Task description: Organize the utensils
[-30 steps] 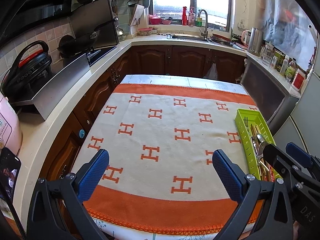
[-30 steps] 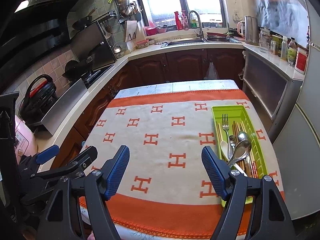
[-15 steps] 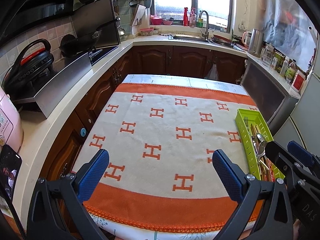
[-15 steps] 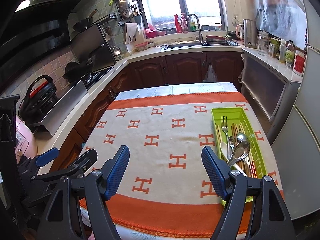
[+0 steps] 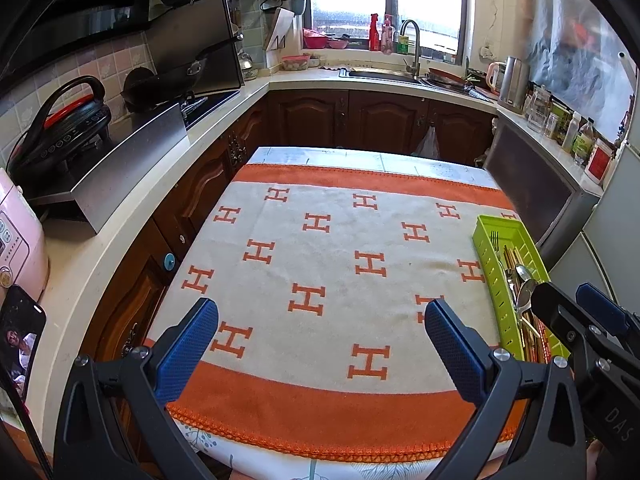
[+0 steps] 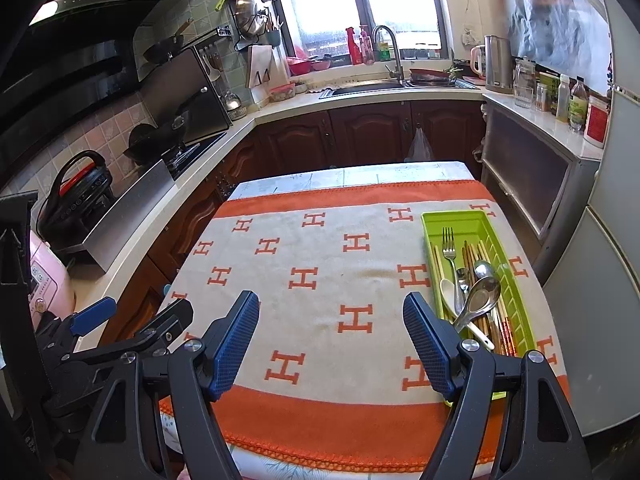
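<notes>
Below both cameras lies a table (image 5: 280,156) covered by a cream cloth with orange H marks and orange borders (image 5: 332,264), set in the middle of a kitchen with dark wooden cabinets. The left gripper (image 5: 320,332) hangs over the near edge of the cloth, its blue-padded fingers (image 5: 188,344) spread wide with nothing between them but bare cloth. The right gripper (image 6: 330,336) hangs beside it, also over the near edge, its blue-padded fingers (image 6: 236,340) standing wide apart and empty.

The long lime-green plastic utensil tray (image 6: 456,220) lies on the right side of the cloth, running from the near edge toward the far one. In it rest a silver metal fork (image 6: 450,246) with its tines pointing away, a bundle of brown wooden chopsticks (image 6: 472,252), a white plastic spoon (image 6: 448,292) and large silver metal spoons (image 6: 482,296) lying across one another. The right gripper's right finger stands just beside the tray's near end, apart from it. In the left view the tray (image 5: 486,256) sits at the far right, partly hidden behind the right gripper's black frame.
</notes>
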A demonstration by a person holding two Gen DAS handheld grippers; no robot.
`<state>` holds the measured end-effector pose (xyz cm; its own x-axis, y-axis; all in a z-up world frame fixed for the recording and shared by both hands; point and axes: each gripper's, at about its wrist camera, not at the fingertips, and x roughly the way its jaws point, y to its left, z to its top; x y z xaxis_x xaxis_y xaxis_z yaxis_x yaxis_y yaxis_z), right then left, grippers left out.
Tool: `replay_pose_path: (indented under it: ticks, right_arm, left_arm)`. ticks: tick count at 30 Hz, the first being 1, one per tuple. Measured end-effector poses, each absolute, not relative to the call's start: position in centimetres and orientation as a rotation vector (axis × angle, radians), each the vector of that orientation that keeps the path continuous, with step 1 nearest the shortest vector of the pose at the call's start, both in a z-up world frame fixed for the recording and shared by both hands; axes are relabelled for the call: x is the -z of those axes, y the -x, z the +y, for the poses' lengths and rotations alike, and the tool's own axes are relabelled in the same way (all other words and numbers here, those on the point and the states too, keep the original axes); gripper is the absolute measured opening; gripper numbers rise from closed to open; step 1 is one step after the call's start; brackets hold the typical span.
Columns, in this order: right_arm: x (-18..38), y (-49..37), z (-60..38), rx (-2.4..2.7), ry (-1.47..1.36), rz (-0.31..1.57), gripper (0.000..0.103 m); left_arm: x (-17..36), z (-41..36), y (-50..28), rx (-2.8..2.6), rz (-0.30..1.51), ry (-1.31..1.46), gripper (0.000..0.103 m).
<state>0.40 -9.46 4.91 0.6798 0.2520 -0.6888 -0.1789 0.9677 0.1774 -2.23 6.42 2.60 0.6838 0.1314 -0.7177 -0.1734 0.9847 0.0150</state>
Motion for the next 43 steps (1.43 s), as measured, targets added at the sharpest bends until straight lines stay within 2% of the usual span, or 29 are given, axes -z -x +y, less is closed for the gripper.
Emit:
replay_pose_path:
  ticks: [43]
  right_arm:
    - [-3.2,-1.2,-8.7,-0.239,-0.097,0.826,0.076]
  left_arm:
    - [-1.7,6.9,1.7,-0.185,0.838,0.050,0.102]
